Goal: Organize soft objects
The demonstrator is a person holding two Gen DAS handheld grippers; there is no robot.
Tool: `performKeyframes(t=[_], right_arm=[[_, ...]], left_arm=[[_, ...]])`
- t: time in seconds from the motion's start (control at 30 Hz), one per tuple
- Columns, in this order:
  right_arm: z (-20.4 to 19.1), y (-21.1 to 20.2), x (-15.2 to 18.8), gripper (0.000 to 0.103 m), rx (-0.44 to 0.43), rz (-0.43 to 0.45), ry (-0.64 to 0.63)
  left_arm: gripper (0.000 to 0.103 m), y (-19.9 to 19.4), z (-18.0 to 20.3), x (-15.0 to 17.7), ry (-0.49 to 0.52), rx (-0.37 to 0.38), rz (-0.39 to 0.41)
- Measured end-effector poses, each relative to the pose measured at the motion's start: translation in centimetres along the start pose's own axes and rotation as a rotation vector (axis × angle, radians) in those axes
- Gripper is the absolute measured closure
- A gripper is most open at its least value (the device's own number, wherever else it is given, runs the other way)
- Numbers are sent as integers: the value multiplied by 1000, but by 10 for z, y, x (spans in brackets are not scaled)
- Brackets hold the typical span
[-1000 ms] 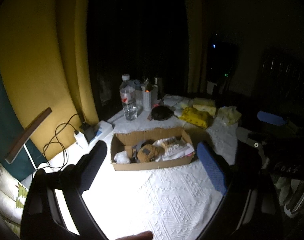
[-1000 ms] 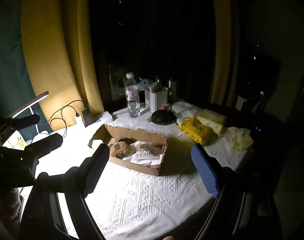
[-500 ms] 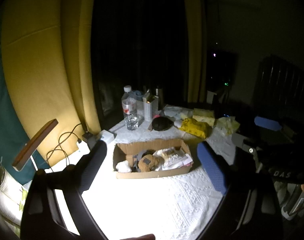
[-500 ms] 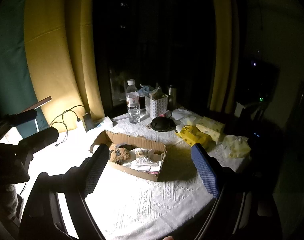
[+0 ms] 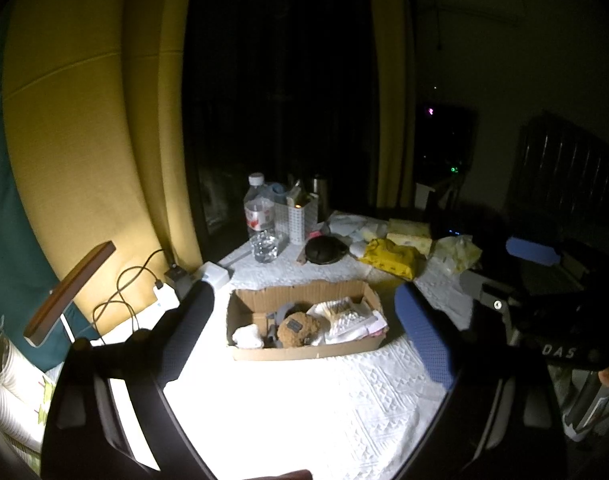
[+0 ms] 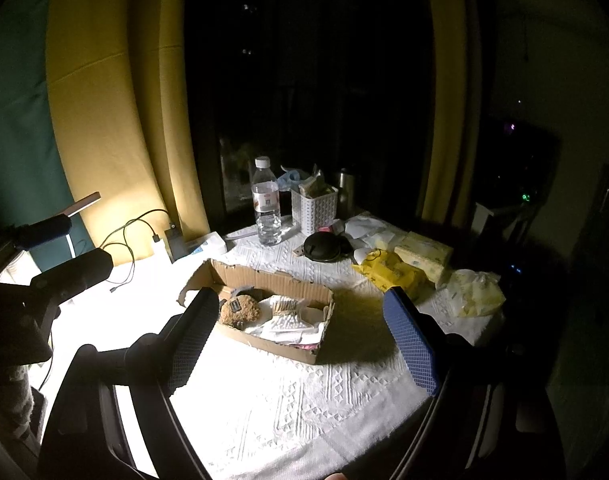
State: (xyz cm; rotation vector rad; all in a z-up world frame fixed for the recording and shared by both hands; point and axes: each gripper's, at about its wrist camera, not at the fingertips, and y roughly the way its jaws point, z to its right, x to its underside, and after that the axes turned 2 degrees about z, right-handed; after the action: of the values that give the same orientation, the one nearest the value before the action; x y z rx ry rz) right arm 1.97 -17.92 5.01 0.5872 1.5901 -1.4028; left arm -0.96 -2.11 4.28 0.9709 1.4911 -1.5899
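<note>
A shallow cardboard box (image 5: 304, 350) sits on the white-clothed table; it also shows in the right wrist view (image 6: 280, 346). Inside lie a brown plush toy (image 5: 298, 328), a white cloth ball (image 5: 246, 336) and folded white cloths (image 5: 350, 322). In the right wrist view the plush (image 6: 240, 309) lies beside the white cloths (image 6: 288, 322). My left gripper (image 5: 304, 320) is open and empty, held well back above the table in front of the box. My right gripper (image 6: 300, 320) is open and empty, also back from the box.
Behind the box stand a water bottle (image 5: 260, 216), a white basket (image 5: 300, 218), a black round case (image 5: 323, 250), yellow tissue packs (image 5: 392, 256) and a crumpled bag (image 6: 474, 294). A charger and cables (image 5: 160, 292) lie left. A desk lamp (image 5: 70, 292) stands at left.
Both grippers have drawn back and risen from the table, so the box looks smaller and farther. Both stay open and empty. Nothing on the table has moved.
</note>
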Motion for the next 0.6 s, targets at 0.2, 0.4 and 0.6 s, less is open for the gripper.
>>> performKeyframes(t=[0.2,0.4,0.6], right_arm=[[-1,3,1,16,-1,2,0],[0,3,1,16,-2,1,1],[-1,8,4,16,-6,-6,3]], left_arm=[[10,2,0,0,-2,-2,2],[10,3,0,-1,-3,-3,-1],[10,7,1,1,-2,-6,-7]])
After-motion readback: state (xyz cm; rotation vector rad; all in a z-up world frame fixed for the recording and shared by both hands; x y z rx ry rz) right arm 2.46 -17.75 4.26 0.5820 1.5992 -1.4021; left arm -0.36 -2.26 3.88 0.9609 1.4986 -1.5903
